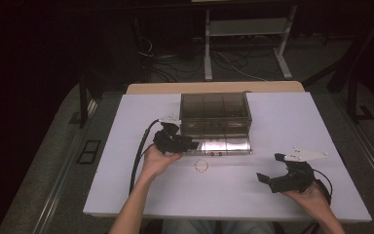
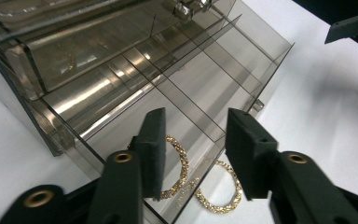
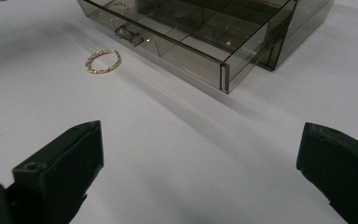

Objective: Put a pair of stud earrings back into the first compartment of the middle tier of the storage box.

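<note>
On the white bench [image 1: 126, 185] stands a smoky see-through box [image 1: 215, 113] with little compartments, and its bottom drawer [image 1: 224, 145] is pulled out toward the person. The left hand-held gripper [image 1: 185, 143] hovers over the left end of that drawer, and its black jaws stand apart with nothing pressed between them. In the left gripper view, a gold bracelet [image 2: 179, 168] lies inside the near corner compartment of the drawer, right under the gap between the jaws and partly hidden behind one jaw. A second gold bracelet [image 1: 201, 166] lies flat on the bench just outside the drawer's front wall, close to the first one but not in the drawer. In the right gripper view this second bracelet sits a little way in front of the drawer's small clear handle [image 3: 129, 34], and the first one shows faintly in the far corner of the drawer. The right hand-held gripper [image 1: 271, 169] rests low over the bare bench near the person's right side, well apart from the box and from both bracelets. Its jaws stand wide apart and hold nothing. A black cable [image 1: 139, 153] trails from the left hand-held gripper back along the person's forearm.
</note>
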`<state>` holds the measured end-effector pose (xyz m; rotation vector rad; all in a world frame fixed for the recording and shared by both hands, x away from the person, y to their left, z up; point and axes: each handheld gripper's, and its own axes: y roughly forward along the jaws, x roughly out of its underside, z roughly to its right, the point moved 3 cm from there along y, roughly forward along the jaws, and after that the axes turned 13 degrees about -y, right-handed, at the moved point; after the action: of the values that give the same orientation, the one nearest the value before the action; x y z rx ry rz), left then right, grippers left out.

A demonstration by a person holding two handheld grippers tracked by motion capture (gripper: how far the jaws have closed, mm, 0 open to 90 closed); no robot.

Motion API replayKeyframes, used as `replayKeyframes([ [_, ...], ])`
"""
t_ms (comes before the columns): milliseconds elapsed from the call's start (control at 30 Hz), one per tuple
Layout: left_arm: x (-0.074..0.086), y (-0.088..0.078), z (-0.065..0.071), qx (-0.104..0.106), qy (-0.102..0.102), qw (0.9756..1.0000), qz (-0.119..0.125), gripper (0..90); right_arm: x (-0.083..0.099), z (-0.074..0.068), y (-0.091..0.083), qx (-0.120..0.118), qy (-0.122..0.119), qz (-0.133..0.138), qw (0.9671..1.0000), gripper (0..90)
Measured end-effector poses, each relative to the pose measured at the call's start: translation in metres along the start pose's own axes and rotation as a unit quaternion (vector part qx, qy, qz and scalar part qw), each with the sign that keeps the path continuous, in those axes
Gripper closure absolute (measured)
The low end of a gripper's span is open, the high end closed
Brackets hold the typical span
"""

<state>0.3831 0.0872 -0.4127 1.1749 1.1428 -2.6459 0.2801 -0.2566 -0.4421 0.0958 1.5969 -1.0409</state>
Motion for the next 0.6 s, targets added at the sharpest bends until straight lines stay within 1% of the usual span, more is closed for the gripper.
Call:
replayKeyframes([
  [67,0.000,-0.003,0.001,0.000,-0.001,1.0000,0.002,54.1,0.000,0.000,0.000,0.000,0.000,0.000,1.0000,0.0],
  [267,0.001,-0.011,0.006,-0.002,0.006,1.0000,0.003,50.1,0.000,0.000,0.000,-0.001,0.000,0.000,1.0000,0.0],
  [400,0.002,-0.015,0.011,-0.003,0.015,0.9999,0.003,46.8,0.000,0.000,0.000,-0.001,0.000,0.000,1.0000,0.0],
  [600,0.005,-0.020,0.017,0.003,0.020,0.9998,0.001,44.3,0.000,0.000,0.000,-0.001,0.000,0.000,1.0000,0.0],
])
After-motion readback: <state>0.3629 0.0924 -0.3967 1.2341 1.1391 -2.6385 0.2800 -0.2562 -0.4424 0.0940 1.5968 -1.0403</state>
